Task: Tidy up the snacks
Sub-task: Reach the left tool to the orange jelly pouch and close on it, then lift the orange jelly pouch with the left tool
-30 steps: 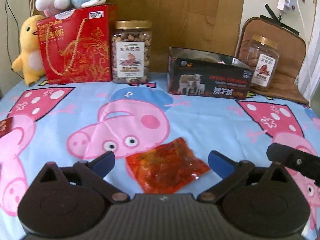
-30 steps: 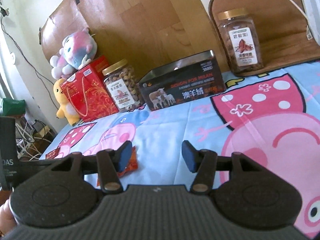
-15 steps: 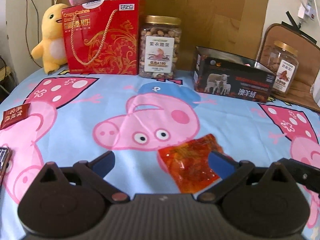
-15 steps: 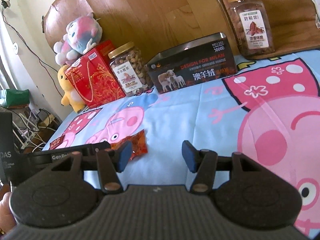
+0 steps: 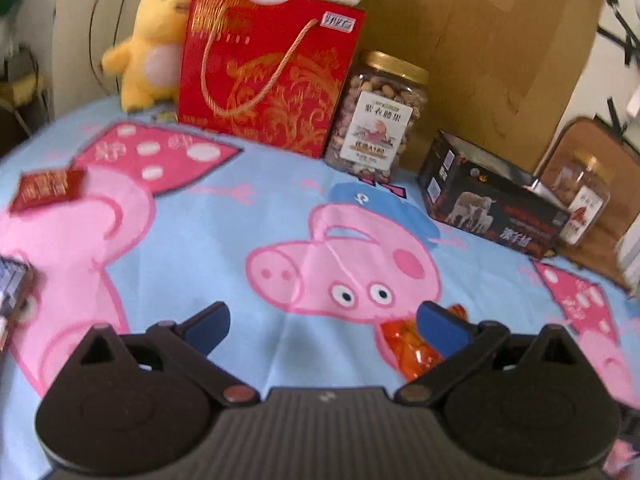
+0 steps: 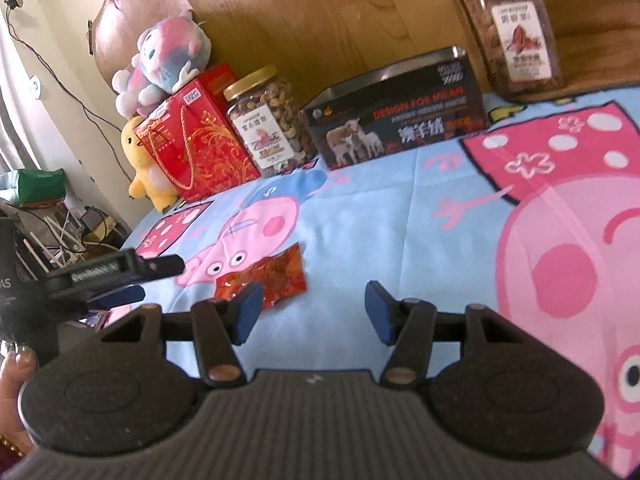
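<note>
An orange-red snack packet (image 6: 267,277) lies flat on the Peppa Pig cloth (image 6: 400,220). In the left wrist view the packet (image 5: 412,346) is partly hidden behind my left gripper's right finger. My left gripper (image 5: 322,326) is open and empty above the cloth, left of the packet. My right gripper (image 6: 314,312) is open and empty, just right of the packet. A small dark red packet (image 5: 47,191) lies at the far left. An open black tin box (image 6: 396,122) stands at the back.
Along the back stand a red gift bag (image 5: 264,76), a nut jar (image 5: 378,120), a second jar (image 6: 514,36), a yellow plush duck (image 5: 150,36) and a pink plush toy (image 6: 168,62). Another packet (image 5: 12,284) lies at the left edge.
My left gripper has swung left, so the orange packet has shifted from between its fingers to behind the right finger. My right gripper has edged forward and the packet now shows more fully.
</note>
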